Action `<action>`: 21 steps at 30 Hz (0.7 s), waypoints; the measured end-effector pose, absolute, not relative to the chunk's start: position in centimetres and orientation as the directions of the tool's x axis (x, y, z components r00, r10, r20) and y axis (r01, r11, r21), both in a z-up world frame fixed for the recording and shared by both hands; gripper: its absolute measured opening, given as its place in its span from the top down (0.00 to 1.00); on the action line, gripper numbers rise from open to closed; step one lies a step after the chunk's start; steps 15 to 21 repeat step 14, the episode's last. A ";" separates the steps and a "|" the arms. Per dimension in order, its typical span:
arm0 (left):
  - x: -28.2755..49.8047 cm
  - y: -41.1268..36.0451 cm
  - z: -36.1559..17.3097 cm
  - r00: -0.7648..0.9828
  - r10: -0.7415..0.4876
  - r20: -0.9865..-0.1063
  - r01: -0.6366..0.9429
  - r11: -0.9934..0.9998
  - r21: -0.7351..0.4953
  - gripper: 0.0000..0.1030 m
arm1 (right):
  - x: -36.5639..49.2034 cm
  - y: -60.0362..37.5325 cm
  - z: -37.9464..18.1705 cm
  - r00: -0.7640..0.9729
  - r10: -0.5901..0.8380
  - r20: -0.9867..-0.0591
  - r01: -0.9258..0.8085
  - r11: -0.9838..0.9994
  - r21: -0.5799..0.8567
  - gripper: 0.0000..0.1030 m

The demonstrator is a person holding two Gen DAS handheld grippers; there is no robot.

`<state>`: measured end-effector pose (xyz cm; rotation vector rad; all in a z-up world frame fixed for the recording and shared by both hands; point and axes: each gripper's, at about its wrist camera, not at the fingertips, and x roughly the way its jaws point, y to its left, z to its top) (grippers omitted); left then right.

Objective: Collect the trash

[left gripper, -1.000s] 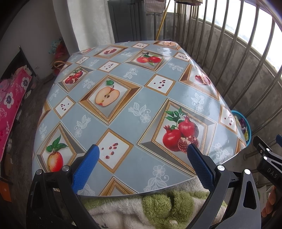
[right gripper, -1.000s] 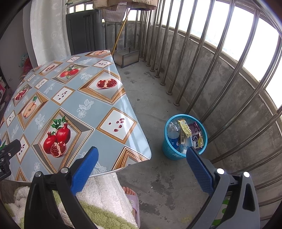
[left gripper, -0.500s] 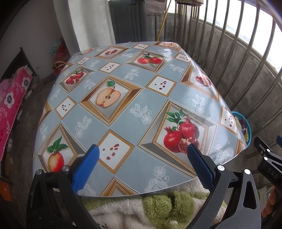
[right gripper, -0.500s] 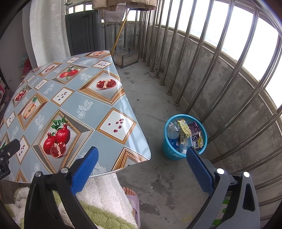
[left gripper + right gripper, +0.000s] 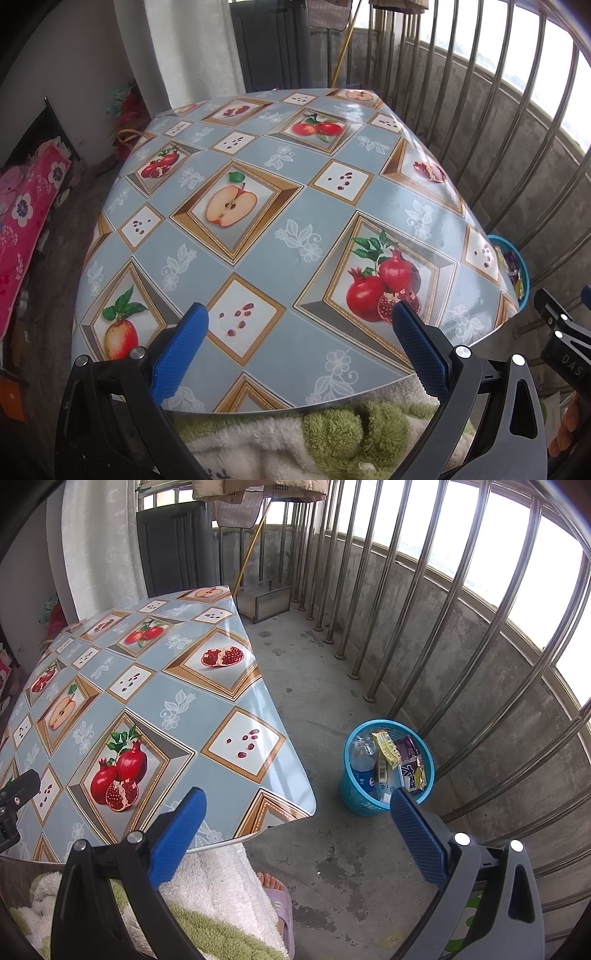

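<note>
Both the left tool (image 5: 297,339) and right tool (image 5: 295,823) are gaping wide, empty, near the tabletop (image 5: 266,229); wrappers are filling the blue basket (image 5: 356,797).

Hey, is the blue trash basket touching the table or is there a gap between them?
Apart. The right wrist view shows bare concrete floor between the blue trash basket and the table edge.

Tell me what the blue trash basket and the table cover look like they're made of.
Blue trash basket: likely molded plastic, since its wall is an open lattice in a uniform bright color. Table cover: apparently glossy vinyl or oilcloth, with printed fruit and window glare on its surface.
</note>
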<state>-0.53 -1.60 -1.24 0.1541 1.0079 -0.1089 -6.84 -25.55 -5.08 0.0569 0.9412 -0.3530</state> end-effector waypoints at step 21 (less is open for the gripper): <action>-0.7 -1.4 -1.4 0.531 0.001 -0.847 0.142 0.986 0.090 0.08 | -6.9 -25.5 -5.1 0.537 -0.271 -0.799 0.322 0.941 -0.103 0.05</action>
